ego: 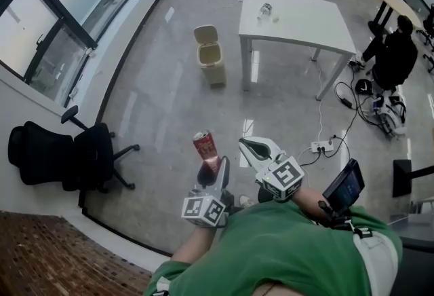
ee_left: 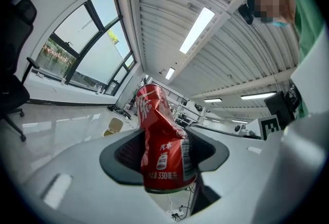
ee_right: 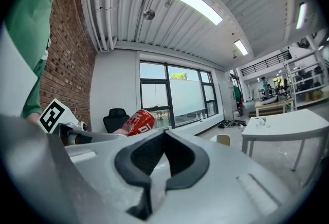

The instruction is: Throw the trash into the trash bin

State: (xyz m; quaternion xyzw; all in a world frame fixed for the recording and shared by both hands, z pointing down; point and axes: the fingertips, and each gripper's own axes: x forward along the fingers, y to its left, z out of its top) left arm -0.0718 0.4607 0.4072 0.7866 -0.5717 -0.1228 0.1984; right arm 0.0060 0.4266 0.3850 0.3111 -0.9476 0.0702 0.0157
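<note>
- While the dented red can (ego: 204, 144) stands upright in the left gripper (ego: 211, 165), jaws clamped on its lower half, it is well apart from the trash bin (ego: 211, 60)
- Bin: lid up, mouth open, on the floor just beside a leg of the white table (ego: 305, 23)
- Judgement: bring the can right above the opening before release; the dented wall may slip, so grip pressure should be even
- Right gripper (ego: 254, 149): jaws together, nothing between them; best kept aside
- Small bottle-like item (ego: 264, 11) lies on the table, likely the next piece of trash
</note>
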